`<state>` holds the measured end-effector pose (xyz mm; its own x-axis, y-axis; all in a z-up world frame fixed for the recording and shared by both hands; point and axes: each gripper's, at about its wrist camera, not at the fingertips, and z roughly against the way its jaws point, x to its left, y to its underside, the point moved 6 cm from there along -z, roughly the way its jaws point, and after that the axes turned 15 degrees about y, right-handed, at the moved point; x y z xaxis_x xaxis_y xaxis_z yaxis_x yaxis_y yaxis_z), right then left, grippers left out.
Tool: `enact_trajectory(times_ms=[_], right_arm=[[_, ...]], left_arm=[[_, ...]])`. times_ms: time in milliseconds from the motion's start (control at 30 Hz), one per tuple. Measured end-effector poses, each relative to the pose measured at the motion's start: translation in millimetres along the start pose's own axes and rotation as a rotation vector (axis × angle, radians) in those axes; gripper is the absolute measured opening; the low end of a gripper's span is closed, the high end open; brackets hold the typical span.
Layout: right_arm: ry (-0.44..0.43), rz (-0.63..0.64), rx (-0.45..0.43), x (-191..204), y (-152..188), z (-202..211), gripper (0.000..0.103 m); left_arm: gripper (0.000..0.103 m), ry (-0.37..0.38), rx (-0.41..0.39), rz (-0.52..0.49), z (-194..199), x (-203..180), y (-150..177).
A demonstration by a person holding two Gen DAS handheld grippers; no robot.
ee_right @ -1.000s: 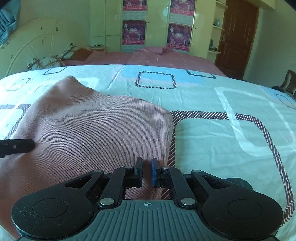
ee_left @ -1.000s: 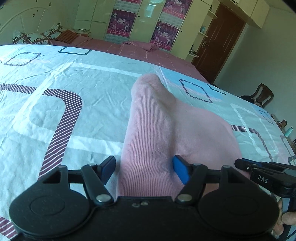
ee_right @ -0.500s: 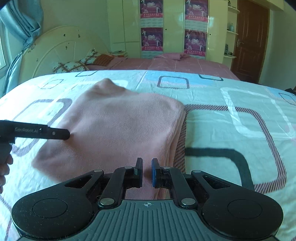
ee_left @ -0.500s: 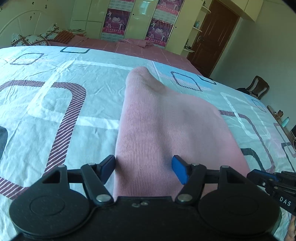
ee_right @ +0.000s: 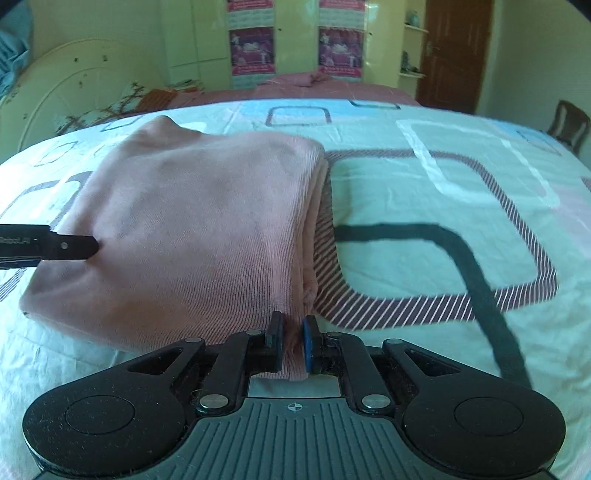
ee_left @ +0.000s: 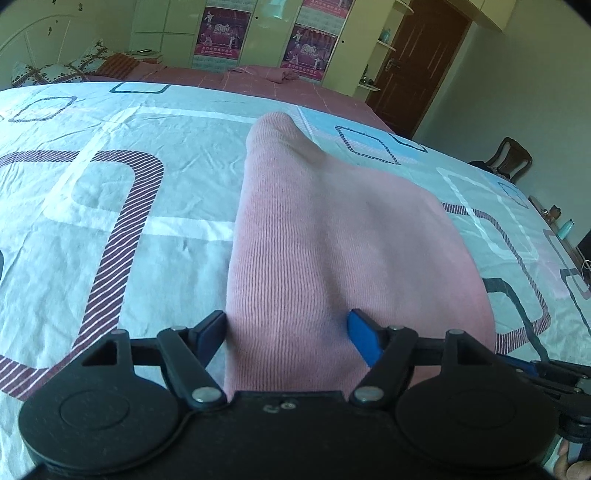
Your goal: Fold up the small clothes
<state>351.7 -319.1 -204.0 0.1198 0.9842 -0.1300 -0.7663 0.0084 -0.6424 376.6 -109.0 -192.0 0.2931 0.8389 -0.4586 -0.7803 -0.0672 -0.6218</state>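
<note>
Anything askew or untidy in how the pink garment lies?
Mostly neat. The folded pink ribbed knit garment has one far corner poking up in a hump, and its layers show unevenly along the right edge.

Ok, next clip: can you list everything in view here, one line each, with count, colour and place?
garment: one, pink, folded on the bed sheet.
bed sheet: one, pale with striped and dark rounded squares, under the garment.
pillows: patterned, count unclear, far left by the headboard.
posters: two, purple, on the far cupboards.
door: one, brown, far right.
chair: one, dark wood, right of the bed.
left gripper: black, blue pads, opening astride the garment's near left edge.
right gripper: black, opening, pink fabric between its pads.
</note>
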Motion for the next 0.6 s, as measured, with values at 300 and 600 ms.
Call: enact_trajectory(times_ms=[300,600], right_arm=[[0.032,-0.087,0.019,-6.4,-10.6,26.1,0.050],[-0.103,-0.195,0.020,-20.0,-52.1,8.1,0.071]], left_arm=[[0.083,0.055,-0.002,-0.026,13.5,-3.8,-19.5],[0.088,0.050,-0.008,-0.016,-4.4,2.2,-49.9]])
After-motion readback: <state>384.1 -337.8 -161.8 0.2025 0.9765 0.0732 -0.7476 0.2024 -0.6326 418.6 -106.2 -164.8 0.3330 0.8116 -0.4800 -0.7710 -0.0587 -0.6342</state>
